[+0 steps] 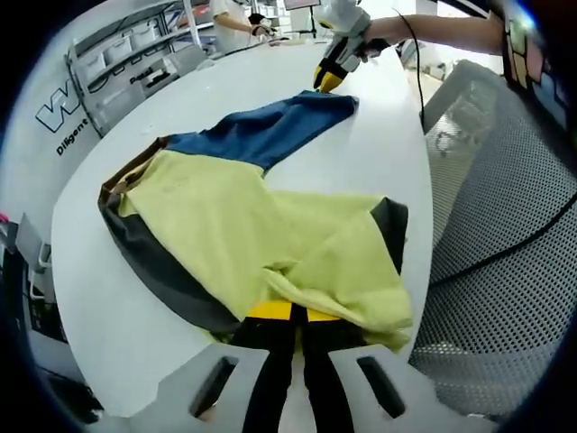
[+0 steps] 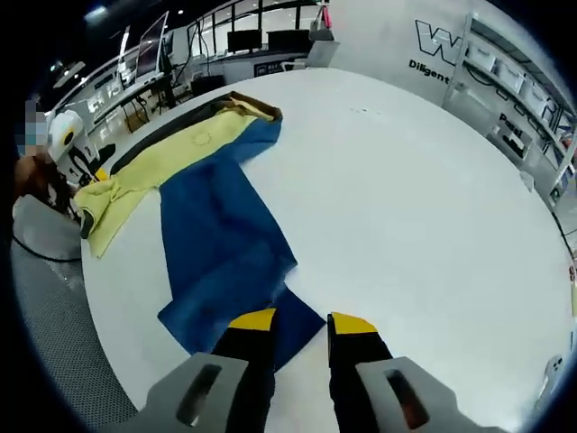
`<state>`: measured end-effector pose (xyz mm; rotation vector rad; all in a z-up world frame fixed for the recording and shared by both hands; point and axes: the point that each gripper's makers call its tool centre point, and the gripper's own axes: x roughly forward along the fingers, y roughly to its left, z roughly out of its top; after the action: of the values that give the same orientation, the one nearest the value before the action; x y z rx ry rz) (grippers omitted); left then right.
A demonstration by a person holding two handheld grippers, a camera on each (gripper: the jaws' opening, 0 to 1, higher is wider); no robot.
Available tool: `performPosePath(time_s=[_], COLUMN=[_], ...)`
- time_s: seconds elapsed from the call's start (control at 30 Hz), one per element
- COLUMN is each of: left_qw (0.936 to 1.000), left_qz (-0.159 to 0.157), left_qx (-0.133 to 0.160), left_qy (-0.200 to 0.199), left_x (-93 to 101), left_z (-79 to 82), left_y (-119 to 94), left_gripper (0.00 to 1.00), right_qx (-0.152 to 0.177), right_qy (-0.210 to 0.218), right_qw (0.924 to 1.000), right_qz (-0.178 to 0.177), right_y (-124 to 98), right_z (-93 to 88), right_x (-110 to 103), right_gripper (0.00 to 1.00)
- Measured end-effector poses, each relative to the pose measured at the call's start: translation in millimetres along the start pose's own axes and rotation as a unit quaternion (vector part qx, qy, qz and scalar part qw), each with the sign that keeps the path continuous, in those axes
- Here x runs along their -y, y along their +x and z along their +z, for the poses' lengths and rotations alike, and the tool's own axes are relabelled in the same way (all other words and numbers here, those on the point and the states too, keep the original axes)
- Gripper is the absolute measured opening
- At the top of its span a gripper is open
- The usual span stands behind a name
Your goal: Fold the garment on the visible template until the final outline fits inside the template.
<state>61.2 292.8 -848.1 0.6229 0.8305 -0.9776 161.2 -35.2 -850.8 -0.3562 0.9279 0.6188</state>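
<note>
In your left gripper view the garment (image 1: 261,225) lies spread on the white table (image 1: 361,144), its long axis running from the bottom centre of the frame up toward the upper right. The yellow-green body with dark grey panels fills the middle and lower part, and the blue sleeve (image 1: 270,131) stretches away to the top, ending near the upper centre. Your left gripper (image 1: 292,314) sits at the bottom centre, its yellow-tipped jaws drawn close together at the near yellow-green hem, which bunches right over the tips; you appear to have that hem pinched. At the top of this view your right gripper (image 1: 328,79) meets the far end of the blue sleeve, with your arm reaching in from the upper right. In your right gripper view the same garment (image 2: 194,180) runs from the bottom centre up to the upper left, blue sleeve (image 2: 221,262) nearest and widening toward you, the yellow-green part farther off along the table's (image 2: 406,207) left edge. Your right gripper (image 2: 300,323) stands at the bottom centre with a narrow gap between its jaws; the left jaw lies on the sleeve's near corner and the right jaw over bare table, so you cannot tell whether cloth is actually held. Grey perforated flooring (image 2: 54,307) lies at the lower left.
</note>
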Motion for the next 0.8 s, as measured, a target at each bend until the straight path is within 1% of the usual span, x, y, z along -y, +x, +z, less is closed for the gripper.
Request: performPosePath(time_s=[0.07,0.17,0.27,0.37,0.47,0.53,0.57,0.6,0.7,0.8], left_qw=[1.0,1.0,1.0,1.0,1.0,1.0,1.0,1.0,1.0,1.0], left_qz=[0.0,0.0,0.001,0.001,0.002,0.002,0.002,0.002,0.002,0.003], left_qx=[0.0,-0.001,0.0,0.001,0.001,0.001,0.0,0.0,0.0,0.0], left_qy=[0.0,0.0,-0.003,-0.005,-0.006,-0.006,-0.006,-0.005,-0.006,-0.007], left_x=[-0.1,0.1,0.1,0.1,0.1,0.1,0.0,0.0,-0.1,-0.2], left_z=[0.1,0.3,0.3,0.4,0.6,0.5,0.5,0.6,0.5,0.5], left_y=[0,0,0,0,0,0,0,0,0,0], left_gripper=[0.0,0.0,0.0,0.0,0.0,0.0,0.0,0.0,0.0,0.0], right_qx=[-0.001,-0.001,-0.004,-0.003,0.0,0.001,0.001,0.003,0.0,0.004], right_qy=[0.002,0.001,-0.005,-0.022,-0.031,-0.051,-0.061,-0.064,-0.069,-0.057], right_qw=[1.0,1.0,0.9999,0.9997,0.9994,0.9986,0.9981,0.9977,0.9971,0.9974], right_qz=[-0.002,-0.007,-0.008,-0.013,-0.014,-0.012,-0.01,-0.021,-0.033,-0.045], right_y=[1,1,3,4,4,5,6,6,5,2], right_z=[-1.0,-1.8,-3.8,-4.2,-3.1,-2.2,-2.1,-1.6,-2.0,-1.4], right_x=[1,3,2,1,-2,-7,-10,-8,-4,5], right_gripper=[0.14,0.1,0.1,0.09,0.06,0.0,0.0,0.0,0.0,0.0])
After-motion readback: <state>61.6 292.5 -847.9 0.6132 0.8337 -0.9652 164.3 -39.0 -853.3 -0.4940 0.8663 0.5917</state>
